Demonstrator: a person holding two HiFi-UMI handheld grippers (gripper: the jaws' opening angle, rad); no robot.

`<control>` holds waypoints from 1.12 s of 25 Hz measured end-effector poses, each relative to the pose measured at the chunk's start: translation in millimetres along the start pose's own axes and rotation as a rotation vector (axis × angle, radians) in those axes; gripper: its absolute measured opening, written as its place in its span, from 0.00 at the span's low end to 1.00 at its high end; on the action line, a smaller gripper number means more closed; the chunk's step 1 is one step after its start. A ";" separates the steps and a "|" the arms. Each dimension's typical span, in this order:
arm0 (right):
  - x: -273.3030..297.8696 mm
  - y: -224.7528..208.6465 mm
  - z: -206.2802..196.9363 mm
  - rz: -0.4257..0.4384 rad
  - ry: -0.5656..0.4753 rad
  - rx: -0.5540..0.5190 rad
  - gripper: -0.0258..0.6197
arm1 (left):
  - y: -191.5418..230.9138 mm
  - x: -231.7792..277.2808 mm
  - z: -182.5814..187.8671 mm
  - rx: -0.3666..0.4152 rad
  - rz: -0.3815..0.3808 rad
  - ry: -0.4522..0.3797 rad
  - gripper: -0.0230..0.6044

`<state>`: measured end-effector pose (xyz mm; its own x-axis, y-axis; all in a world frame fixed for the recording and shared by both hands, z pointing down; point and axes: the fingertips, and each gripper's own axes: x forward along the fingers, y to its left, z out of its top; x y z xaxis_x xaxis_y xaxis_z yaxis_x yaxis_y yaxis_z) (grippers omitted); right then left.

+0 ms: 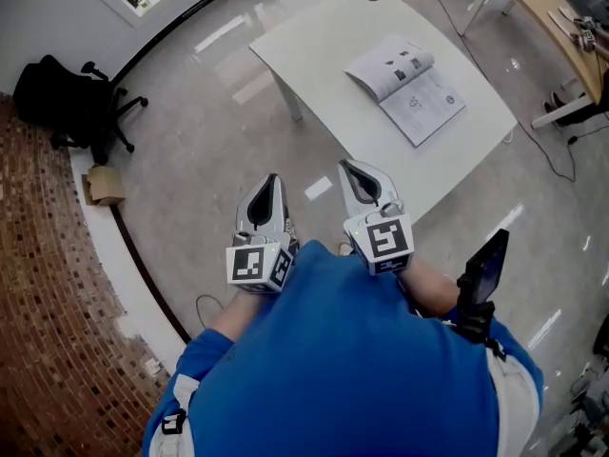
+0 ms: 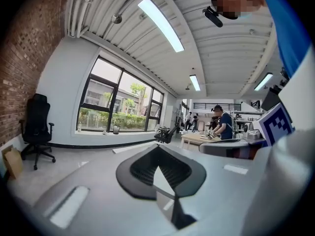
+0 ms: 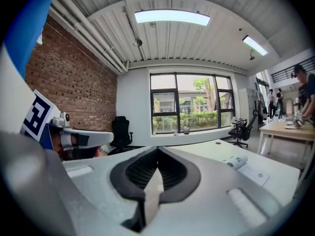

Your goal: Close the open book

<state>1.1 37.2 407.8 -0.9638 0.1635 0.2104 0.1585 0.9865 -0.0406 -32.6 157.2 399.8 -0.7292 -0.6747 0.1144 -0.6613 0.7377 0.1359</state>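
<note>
An open book (image 1: 406, 89) lies with white pages up on the right half of a white table (image 1: 314, 46), far ahead of both grippers. My left gripper (image 1: 272, 181) and right gripper (image 1: 348, 167) are side by side close to my blue-shirted chest, over the floor short of the table's near corner. Both have their jaws together with nothing between them. The right gripper view has the jaws (image 3: 156, 167) meeting in front of the table (image 3: 206, 149), with the book (image 3: 241, 163) low at the right. The left gripper (image 2: 158, 157) looks past the table towards the windows.
A black office chair (image 1: 71, 103) and a cardboard box (image 1: 103, 187) stand by the brick wall (image 1: 48, 303) at the left. A wooden desk (image 1: 552, 17) is at the top right, with a cable (image 1: 557, 160) on the floor. A person (image 2: 224, 122) stands at a far bench.
</note>
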 end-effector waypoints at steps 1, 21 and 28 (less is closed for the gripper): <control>7.3 0.5 -1.0 -0.022 0.003 0.006 0.04 | 6.5 8.4 0.6 -0.002 -0.029 0.004 0.05; 113.9 17.3 38.7 -0.515 0.035 0.057 0.04 | 115.4 124.2 38.3 0.001 -0.520 0.078 0.05; 109.1 -11.4 30.1 -0.607 0.041 0.075 0.04 | 89.3 157.9 35.7 0.037 -0.619 0.101 0.05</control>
<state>-112.3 43.6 401.9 -0.8682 -0.4257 0.2551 -0.4329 0.9009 0.0301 -213.0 117.4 394.8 -0.1897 -0.9747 0.1183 -0.9627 0.2083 0.1725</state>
